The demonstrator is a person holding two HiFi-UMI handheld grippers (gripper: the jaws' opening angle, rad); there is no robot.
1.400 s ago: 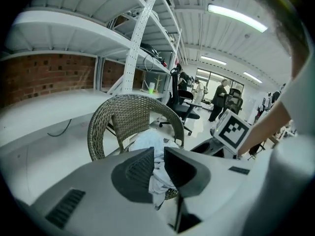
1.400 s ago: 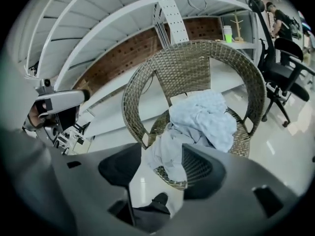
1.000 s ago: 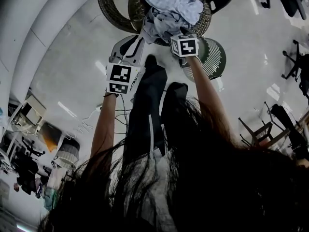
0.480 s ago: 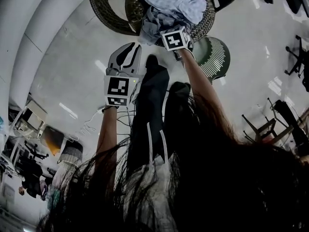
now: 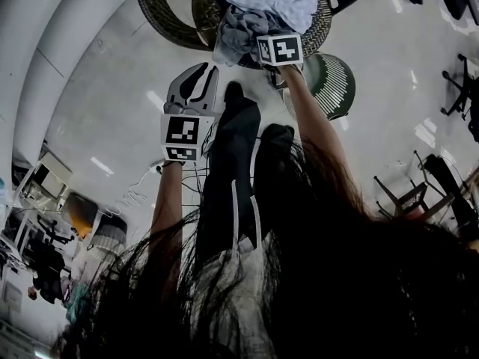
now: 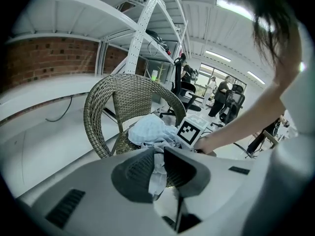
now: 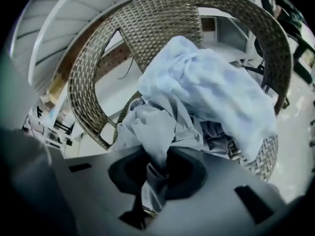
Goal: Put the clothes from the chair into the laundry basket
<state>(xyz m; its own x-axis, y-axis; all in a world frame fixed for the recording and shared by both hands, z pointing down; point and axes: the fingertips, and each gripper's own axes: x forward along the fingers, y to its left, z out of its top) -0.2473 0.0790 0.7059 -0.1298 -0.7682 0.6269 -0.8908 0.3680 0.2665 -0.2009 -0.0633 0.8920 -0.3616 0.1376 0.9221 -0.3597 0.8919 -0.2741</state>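
So: clothes (image 7: pixel 197 87) heaped on the wicker chair (image 7: pixel 162 14), probably soft, light and floppy, likely to drag neighbours. The right gripper (image 7: pixel 157 173) is closing on a bunched grey fold (image 7: pixel 150 127) at the front edge, a good hold. The left gripper (image 5: pixel 196 81) has its jaws apart, empty.

head: steeply down on chair (image 5: pixel 159 15) | left gripper view: farther back | right gripper view: close on clothes (image 7: pixel 211 92) (all share chair)

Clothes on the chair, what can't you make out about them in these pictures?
Garment count: clothes bunch together, every view.
Chair seat: mostly under the clothes, every view.
Pile's far side: cut by head view's top edge.
Right gripper, jaws closing on the clothes: head view shows only its cube.
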